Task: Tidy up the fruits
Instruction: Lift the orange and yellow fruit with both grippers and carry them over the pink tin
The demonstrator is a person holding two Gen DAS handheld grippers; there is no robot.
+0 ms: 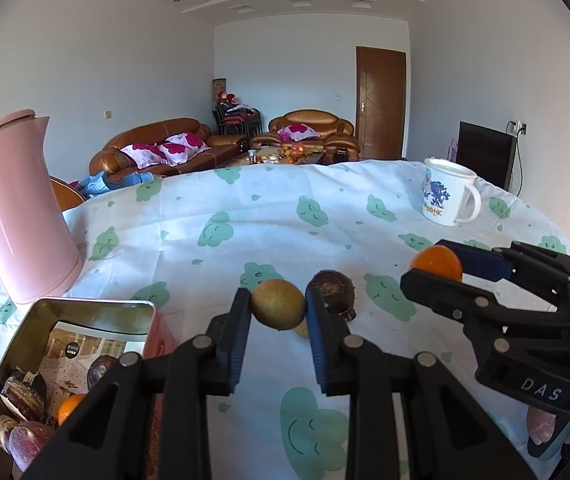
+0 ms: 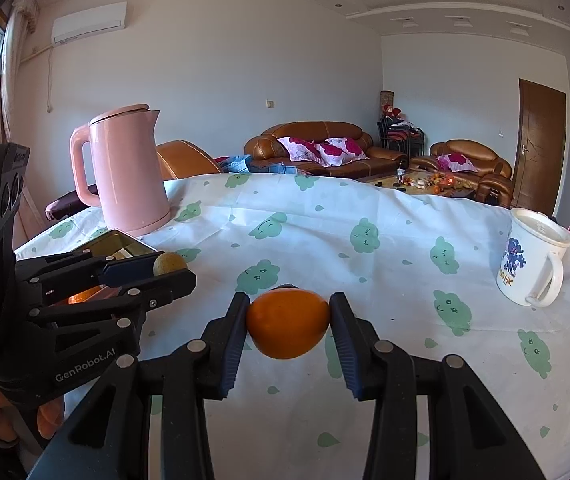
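Observation:
My left gripper (image 1: 278,310) is shut on a yellow-green round fruit (image 1: 278,304), held above the cloth. A dark brown fruit (image 1: 333,290) lies on the cloth just right of it, and a small yellowish fruit (image 1: 302,330) peeks out below. My right gripper (image 2: 288,322) is shut on an orange (image 2: 288,324); in the left wrist view it shows at the right with the orange (image 1: 437,263). An open metal tin (image 1: 85,308) at lower left holds several fruits, including an orange one (image 1: 69,407).
A pink kettle (image 1: 17,208) stands behind the tin at the left. A white printed mug (image 1: 447,192) stands at the far right of the cloud-print tablecloth (image 1: 221,208). Sofas and a door lie beyond the table's far edge.

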